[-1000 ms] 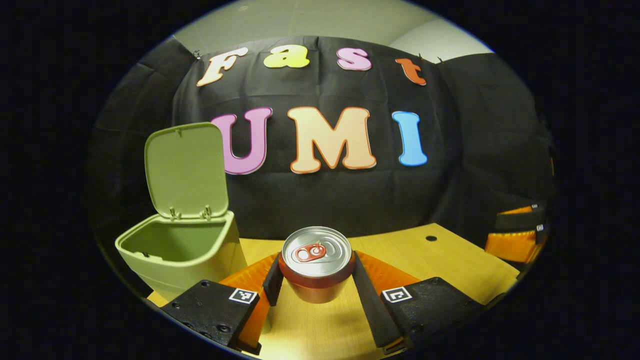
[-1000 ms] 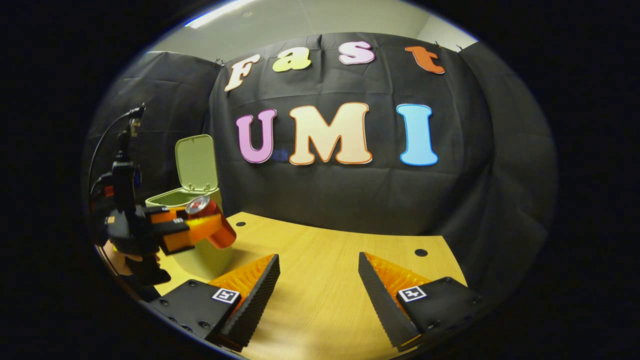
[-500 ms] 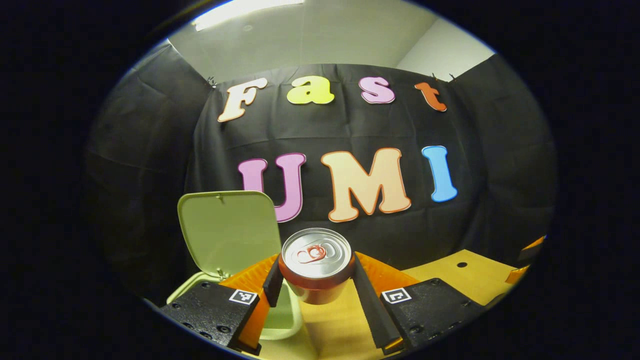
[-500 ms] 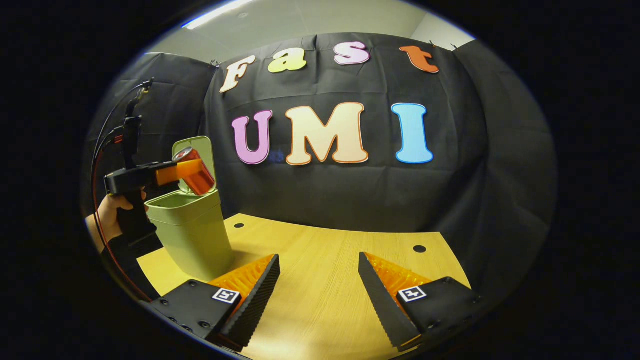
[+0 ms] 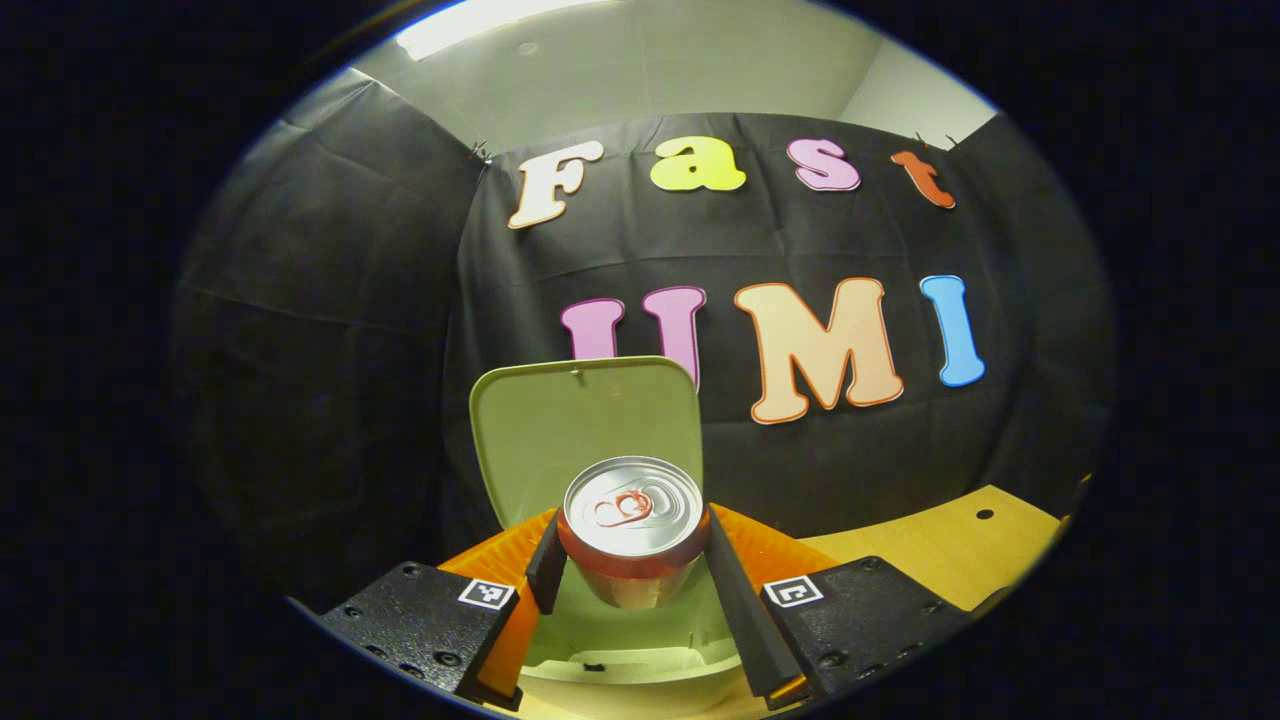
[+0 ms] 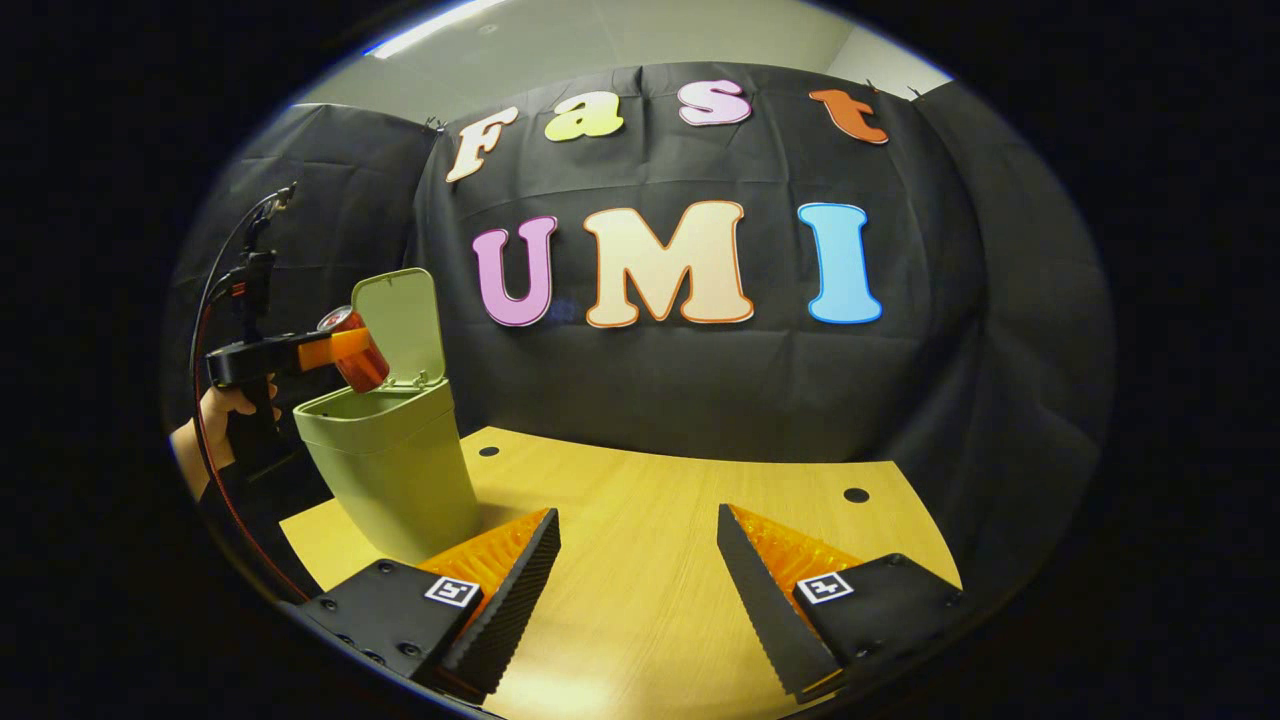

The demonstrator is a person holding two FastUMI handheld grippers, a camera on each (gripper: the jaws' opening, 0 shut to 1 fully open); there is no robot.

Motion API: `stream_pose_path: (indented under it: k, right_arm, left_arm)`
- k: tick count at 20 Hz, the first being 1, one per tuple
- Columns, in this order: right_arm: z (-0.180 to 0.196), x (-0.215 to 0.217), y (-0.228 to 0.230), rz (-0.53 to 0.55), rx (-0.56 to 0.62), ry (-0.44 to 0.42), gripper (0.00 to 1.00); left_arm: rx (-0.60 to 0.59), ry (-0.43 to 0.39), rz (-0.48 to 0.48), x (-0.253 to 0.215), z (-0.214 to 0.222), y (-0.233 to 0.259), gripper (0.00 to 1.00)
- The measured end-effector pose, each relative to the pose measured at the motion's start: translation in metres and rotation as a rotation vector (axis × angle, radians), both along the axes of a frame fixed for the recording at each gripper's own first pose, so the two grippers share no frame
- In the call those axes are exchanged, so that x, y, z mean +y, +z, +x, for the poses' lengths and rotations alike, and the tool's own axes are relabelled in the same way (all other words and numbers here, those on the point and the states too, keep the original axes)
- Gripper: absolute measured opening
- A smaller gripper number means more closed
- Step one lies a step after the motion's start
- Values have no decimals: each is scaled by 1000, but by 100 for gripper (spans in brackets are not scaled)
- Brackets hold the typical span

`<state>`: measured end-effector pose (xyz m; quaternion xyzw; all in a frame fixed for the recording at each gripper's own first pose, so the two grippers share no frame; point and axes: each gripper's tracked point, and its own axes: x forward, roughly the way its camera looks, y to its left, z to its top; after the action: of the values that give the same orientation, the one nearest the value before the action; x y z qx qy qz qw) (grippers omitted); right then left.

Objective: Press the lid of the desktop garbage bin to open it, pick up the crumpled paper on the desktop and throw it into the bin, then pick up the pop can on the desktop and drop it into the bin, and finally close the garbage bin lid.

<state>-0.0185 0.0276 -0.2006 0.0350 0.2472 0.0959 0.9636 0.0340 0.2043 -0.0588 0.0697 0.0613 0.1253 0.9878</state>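
Standing open, lid (image 5: 585, 435) behind pop can (image 5: 632, 525), bin (image 6: 390, 470) below.

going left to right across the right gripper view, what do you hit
hand on the left gripper's handle → left gripper clamping the pop can → open green bin → right gripper, its own fingers spread over the wooden table

Left gripper view: pop can (image 5: 632, 530) hides bin's (image 5: 640, 640) hinge and lower lid (image 5: 585, 425); bin body cut off at lower edge; inside of bin mostly blocked. Right gripper view: left claw (image 6: 335, 345) covers can's middle; holding hand (image 6: 225, 405) partly cut at edge; bin contents not visible.
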Motion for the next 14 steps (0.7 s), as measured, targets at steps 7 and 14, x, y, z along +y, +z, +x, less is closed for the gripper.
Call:
stream_pose_path:
  k: [7, 14]
  right_arm:
    - [-6, 35, 0, 3, 2, -4, 99]
    - [-17, 73, -4, 5, 5, -73, 99]
  left_arm:
    - [-30, -8, -3, 27, 1, 29, 96]
    - [-121, -110, -25, 45, 39, 93, 99]
